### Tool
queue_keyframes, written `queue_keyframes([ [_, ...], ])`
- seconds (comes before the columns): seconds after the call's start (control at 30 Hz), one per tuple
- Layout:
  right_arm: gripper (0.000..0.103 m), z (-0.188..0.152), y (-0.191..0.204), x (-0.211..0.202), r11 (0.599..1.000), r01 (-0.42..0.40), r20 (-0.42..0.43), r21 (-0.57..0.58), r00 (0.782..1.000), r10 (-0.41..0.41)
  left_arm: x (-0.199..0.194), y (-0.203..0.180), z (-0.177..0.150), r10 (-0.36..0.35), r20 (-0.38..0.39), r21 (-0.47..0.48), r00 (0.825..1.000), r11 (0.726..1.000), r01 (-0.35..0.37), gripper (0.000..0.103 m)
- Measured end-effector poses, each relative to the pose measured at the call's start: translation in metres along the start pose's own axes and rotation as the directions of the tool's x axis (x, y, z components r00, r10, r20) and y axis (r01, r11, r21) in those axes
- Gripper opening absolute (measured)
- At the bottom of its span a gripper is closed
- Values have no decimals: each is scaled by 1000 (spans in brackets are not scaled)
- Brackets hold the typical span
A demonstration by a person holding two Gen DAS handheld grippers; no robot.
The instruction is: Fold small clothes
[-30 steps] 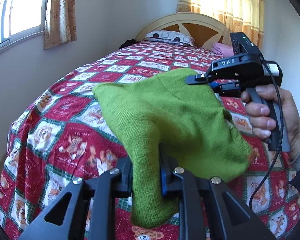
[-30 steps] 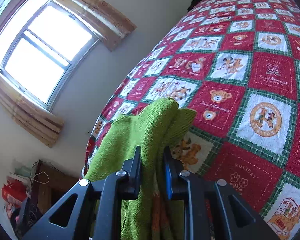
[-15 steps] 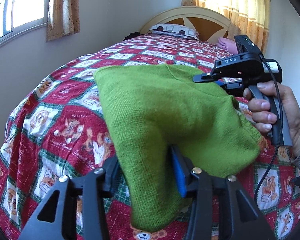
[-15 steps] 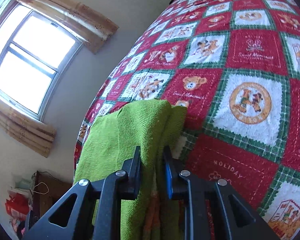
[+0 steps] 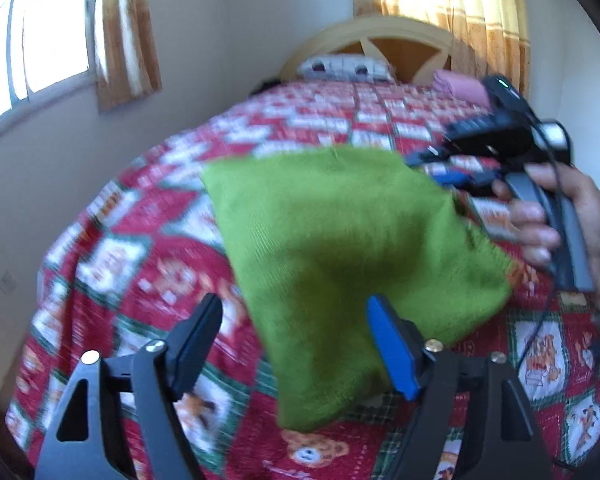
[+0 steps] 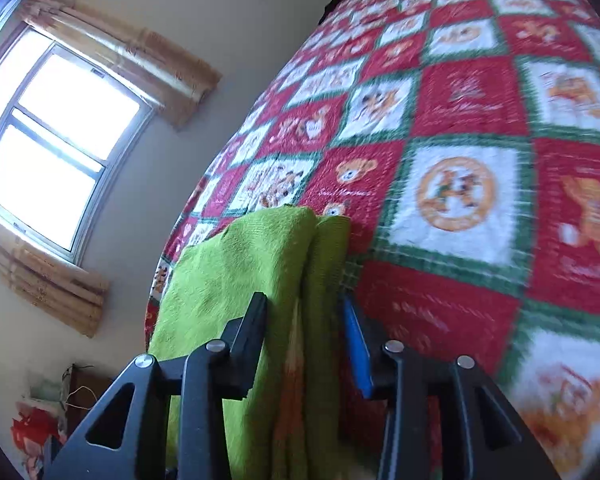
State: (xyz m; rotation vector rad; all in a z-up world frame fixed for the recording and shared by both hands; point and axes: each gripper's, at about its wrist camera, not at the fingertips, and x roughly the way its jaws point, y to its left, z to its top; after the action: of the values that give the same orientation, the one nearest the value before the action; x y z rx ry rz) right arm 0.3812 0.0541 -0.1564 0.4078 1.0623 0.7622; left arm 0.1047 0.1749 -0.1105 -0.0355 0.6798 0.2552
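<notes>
- The green knitted garment (image 5: pixel 340 248) is lying folded on the bed's red, white and green patchwork quilt with teddy-bear squares (image 5: pixel 148 264), near the foot end, with one narrower part running down toward the left camera.
- The left hand-held gripper (image 5: pixel 296 340) is standing with its jaws spread wide, one black finger on each side of that narrower part; neither pad is pressing on the knit.
- The right hand-held gripper (image 6: pixel 306 340) is sitting with its jaws part-way apart, the doubled green layers passing loosely between them; whether the pads are touching the fabric I cannot tell.
- In the left wrist view, the right hand (image 5: pixel 572 216) is wrapping around the black handle, at the far right corner of the garment.
- A cream and wood arched headboard (image 5: pixel 384 48) and a patterned pillow (image 5: pixel 344 67) are showing at the far end of the bed.
- A bright window (image 6: pixel 52 136) with tan curtains is glowing on the wall beside the bed.
</notes>
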Motion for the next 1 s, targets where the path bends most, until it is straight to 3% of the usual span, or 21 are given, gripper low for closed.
queue_keyframes([
  [0.07,44,-10,7,-24,1000,0,25,-30,1000,1,-11,6,10,34,63,-1,997,999,-34,97],
  [0.1,46,-17,13,-37,998,7,37,-56,999,-5,-14,9,16,60,92,-8,994,998,-60,100],
  [0.2,47,-42,30,-61,992,-4,50,-129,999,10,-4,24,30,148,131,-32,980,989,-145,101],
  [0.33,47,-71,49,-52,980,-34,-22,-195,999,31,38,41,36,233,79,-66,969,971,-228,101],
  [0.4,44,-79,58,-40,969,16,-29,-248,999,-24,57,45,34,229,28,-76,973,971,-227,101],
  [0.43,34,-83,59,-36,964,60,-19,-260,998,-67,63,45,32,230,13,-75,973,971,-229,101],
  [0.47,11,-84,57,-32,961,98,-22,-257,994,-107,64,44,30,234,5,-73,972,970,-233,101],
  [0.63,6,-93,48,-55,949,187,22,-255,982,-187,47,30,22,192,19,-75,981,979,-191,102],
  [0.7,0,-94,40,-48,947,208,7,-245,977,-213,53,25,21,222,16,-65,975,973,-221,103],
  [0.8,0,-94,10,-26,930,297,-10,-219,952,-306,64,31,17,214,-1,-111,977,971,-212,103],
  [0.87,0,-93,-5,-34,966,218,-2,-139,975,-220,61,34,15,206,5,-124,978,971,-204,103],
  [1.0,0,-97,7,-58,973,186,37,-138,983,-182,47,30,18,202,-2,-102,979,974,-201,103],
])
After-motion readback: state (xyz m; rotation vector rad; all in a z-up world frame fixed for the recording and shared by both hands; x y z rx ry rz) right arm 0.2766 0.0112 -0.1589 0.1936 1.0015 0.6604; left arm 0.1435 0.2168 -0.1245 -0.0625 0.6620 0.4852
